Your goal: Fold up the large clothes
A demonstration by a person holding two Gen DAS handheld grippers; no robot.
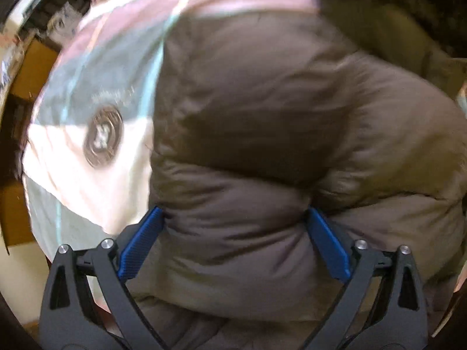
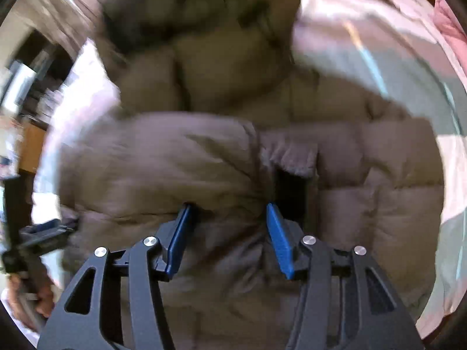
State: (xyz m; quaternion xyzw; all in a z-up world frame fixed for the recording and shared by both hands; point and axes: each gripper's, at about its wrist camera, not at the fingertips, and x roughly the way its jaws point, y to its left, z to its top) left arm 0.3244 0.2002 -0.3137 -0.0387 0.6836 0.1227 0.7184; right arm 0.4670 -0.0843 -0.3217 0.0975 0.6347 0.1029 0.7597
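A brown quilted puffer jacket (image 1: 256, 122) lies on a pink, white and grey bedspread (image 1: 87, 175). My left gripper (image 1: 235, 213) has its blue jaws wide apart with a thick fold of the jacket bulging between them. In the right wrist view the jacket (image 2: 204, 160) fills the middle, its hood at the top. My right gripper (image 2: 227, 207) also has its jaws apart, with bunched jacket cloth between them beside a dark pocket slit (image 2: 292, 192). Both views are blurred by motion.
The bedspread (image 2: 394, 67) carries a round dark emblem (image 1: 102, 137). Wooden furniture and cluttered shelves (image 1: 32, 67) stand beyond the bed's left side. The left gripper and the hand that holds it show at the left edge of the right wrist view (image 2: 35, 250).
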